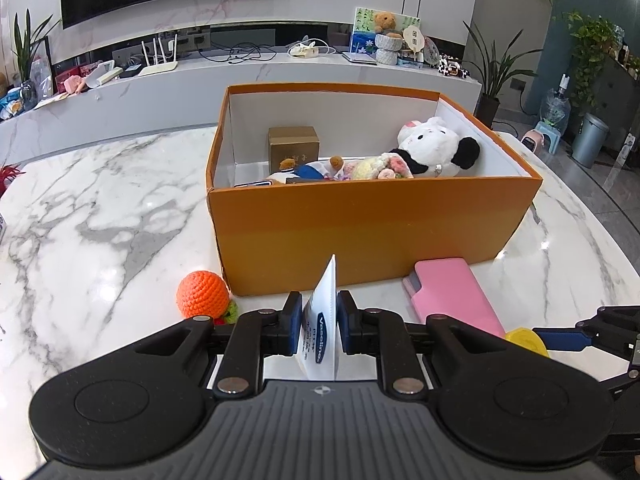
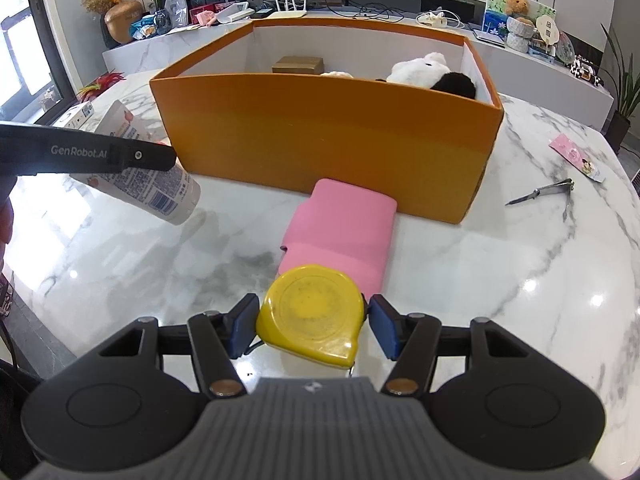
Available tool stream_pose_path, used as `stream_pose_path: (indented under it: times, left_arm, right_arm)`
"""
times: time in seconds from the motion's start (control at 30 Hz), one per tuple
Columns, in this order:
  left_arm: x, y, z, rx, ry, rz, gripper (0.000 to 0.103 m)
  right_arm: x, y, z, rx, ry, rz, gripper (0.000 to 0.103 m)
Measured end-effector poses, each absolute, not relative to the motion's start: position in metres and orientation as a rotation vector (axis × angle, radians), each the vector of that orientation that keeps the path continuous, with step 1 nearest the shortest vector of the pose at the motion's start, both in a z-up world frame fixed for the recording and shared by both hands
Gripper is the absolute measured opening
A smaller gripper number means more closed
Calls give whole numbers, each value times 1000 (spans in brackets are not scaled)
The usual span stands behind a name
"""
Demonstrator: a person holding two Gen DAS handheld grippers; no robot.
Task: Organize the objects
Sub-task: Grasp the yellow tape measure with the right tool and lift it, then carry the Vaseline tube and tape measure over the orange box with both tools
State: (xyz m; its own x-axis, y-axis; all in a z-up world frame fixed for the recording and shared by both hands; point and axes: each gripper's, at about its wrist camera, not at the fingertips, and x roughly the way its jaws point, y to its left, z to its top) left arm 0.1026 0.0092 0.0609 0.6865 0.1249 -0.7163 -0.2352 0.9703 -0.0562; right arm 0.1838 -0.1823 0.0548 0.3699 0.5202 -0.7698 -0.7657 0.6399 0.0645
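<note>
My left gripper [image 1: 319,312] is shut on a white Vaseline tube [image 1: 322,300], held upright and edge-on in front of the orange box [image 1: 372,232]. The right wrist view shows that tube [image 2: 156,188] at the left, lifted off the marble under a black finger [image 2: 88,154]. My right gripper [image 2: 312,320] is shut on a yellow tape measure [image 2: 312,312], just above the table. A pink case [image 2: 340,232] lies flat against the box's near wall [image 2: 320,148]. Inside the box are a panda plush [image 1: 432,152], a small brown box [image 1: 294,146] and crochet toys.
An orange crochet ball [image 1: 202,294] sits left of the box's near corner. Nail clippers [image 2: 540,194] and a pink card [image 2: 576,156] lie to the right on the marble table [image 2: 500,280]. A low TV console with clutter runs behind.
</note>
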Motion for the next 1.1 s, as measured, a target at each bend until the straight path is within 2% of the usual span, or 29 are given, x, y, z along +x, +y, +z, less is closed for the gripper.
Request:
stream_pose_path:
  times: [0.77, 1.1]
  left_arm:
    - [93, -1, 86, -140, 735, 208, 21]
    - [96, 3, 155, -134, 536, 230, 21]
  right_arm:
    - [177, -178, 73, -313, 811, 872, 62]
    - [184, -176, 139, -187, 670, 899, 62]
